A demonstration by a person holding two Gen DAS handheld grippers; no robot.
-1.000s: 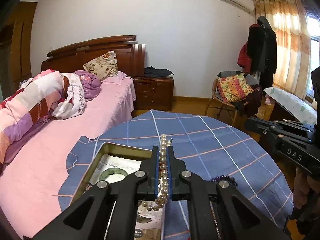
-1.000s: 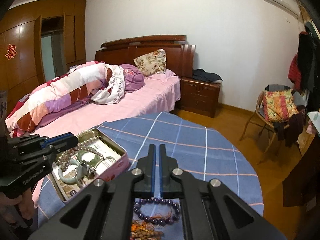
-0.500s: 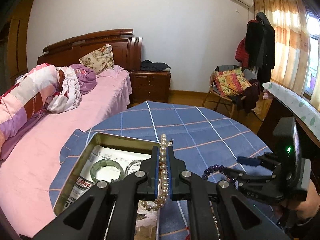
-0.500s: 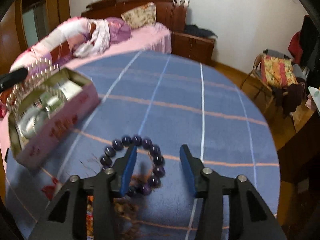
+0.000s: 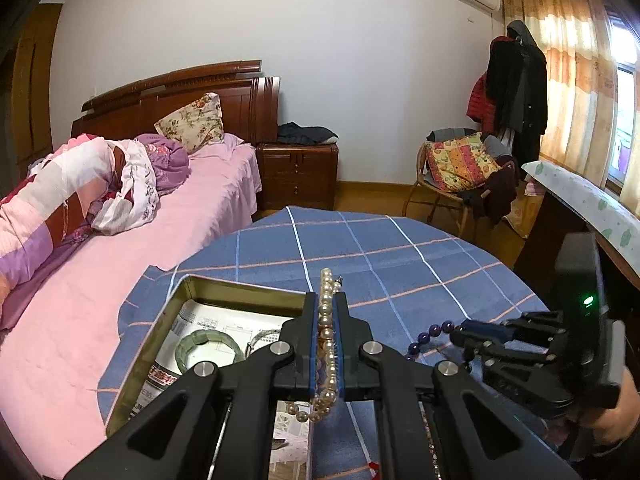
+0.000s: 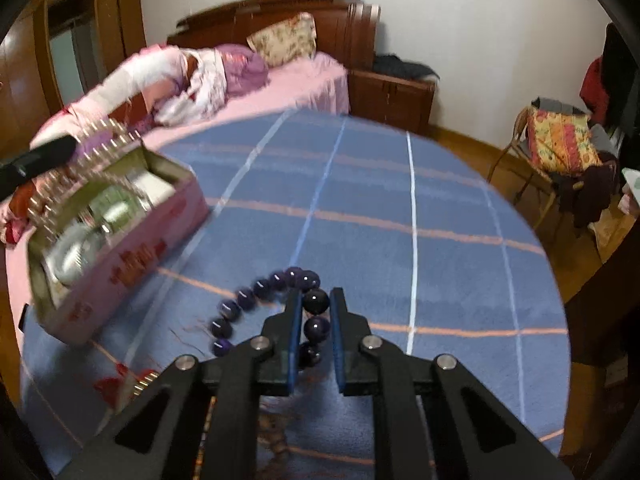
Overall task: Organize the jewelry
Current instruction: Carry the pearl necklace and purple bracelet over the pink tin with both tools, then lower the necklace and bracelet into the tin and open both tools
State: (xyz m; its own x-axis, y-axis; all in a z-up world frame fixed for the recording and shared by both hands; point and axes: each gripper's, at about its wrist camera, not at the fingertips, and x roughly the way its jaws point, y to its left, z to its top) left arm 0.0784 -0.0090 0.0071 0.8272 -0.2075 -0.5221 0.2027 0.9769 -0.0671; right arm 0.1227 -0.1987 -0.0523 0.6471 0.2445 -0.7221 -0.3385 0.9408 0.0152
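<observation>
Daylight through the curtains (image 5: 560,60); right view motion-blurred, both fisheye-warped with dark corners.

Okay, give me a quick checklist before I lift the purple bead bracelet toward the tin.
1. Right gripper jaws have just been closing; beads of the purple bracelet sit between the pads: ok.
2. Firm pinch on the beads: cannot tell.
3. Left gripper shut on pearl necklace: ok.
4. Tin open, green bangle inside, room left: ok.
5. Red tassel clear of bracelet: cannot tell.

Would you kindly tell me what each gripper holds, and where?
Left gripper: pearl necklace, mid-strand. Right gripper, jaws just closing: purple bead bracelet, on its near beads.
</observation>
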